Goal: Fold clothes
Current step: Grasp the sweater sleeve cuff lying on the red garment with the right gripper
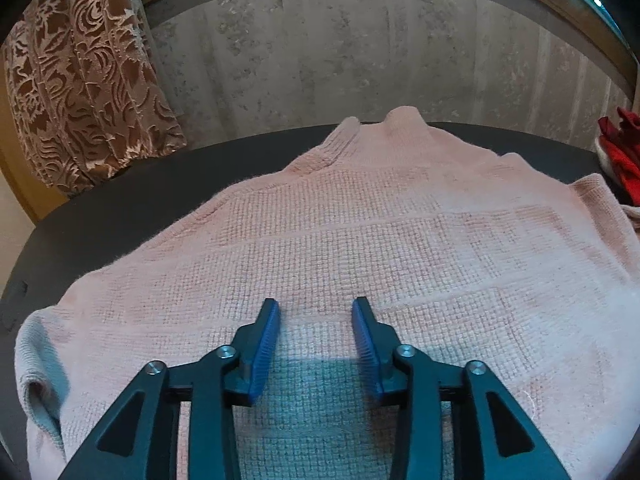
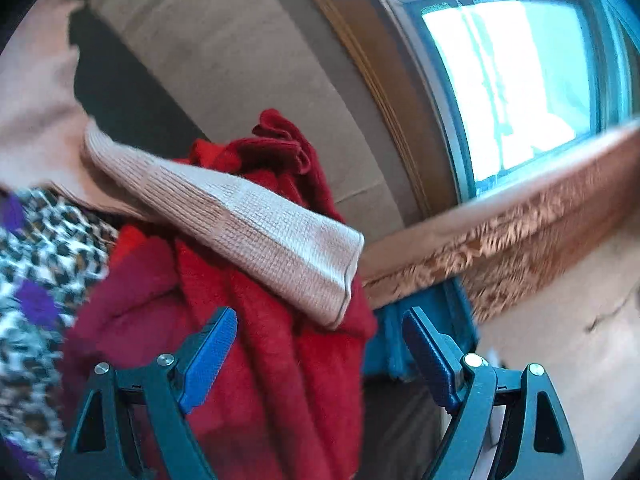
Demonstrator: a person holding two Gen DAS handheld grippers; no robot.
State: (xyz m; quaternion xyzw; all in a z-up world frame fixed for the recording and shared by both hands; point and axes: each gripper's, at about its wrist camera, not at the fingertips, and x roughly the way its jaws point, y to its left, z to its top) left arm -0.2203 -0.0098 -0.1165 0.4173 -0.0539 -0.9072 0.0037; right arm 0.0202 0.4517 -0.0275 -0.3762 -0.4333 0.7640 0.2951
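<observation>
A pale pink knitted sweater (image 1: 360, 240) lies spread flat on a dark table (image 1: 160, 176), its collar at the far edge. My left gripper (image 1: 316, 308) is open and empty, hovering just above the sweater's near half. In the right wrist view one pink sleeve (image 2: 256, 224) stretches from the left across a heap of red fleece (image 2: 280, 360), its cuff ending near the middle. My right gripper (image 2: 320, 320) is open and empty, just below the cuff and over the red heap.
A leopard-print cloth with purple spots (image 2: 36, 280) lies left of the red heap, which also shows at the table's right edge (image 1: 616, 148). A brown patterned curtain (image 1: 80, 80) hangs at the far left. A grey wall (image 1: 360, 48) and a window (image 2: 520, 80) stand behind.
</observation>
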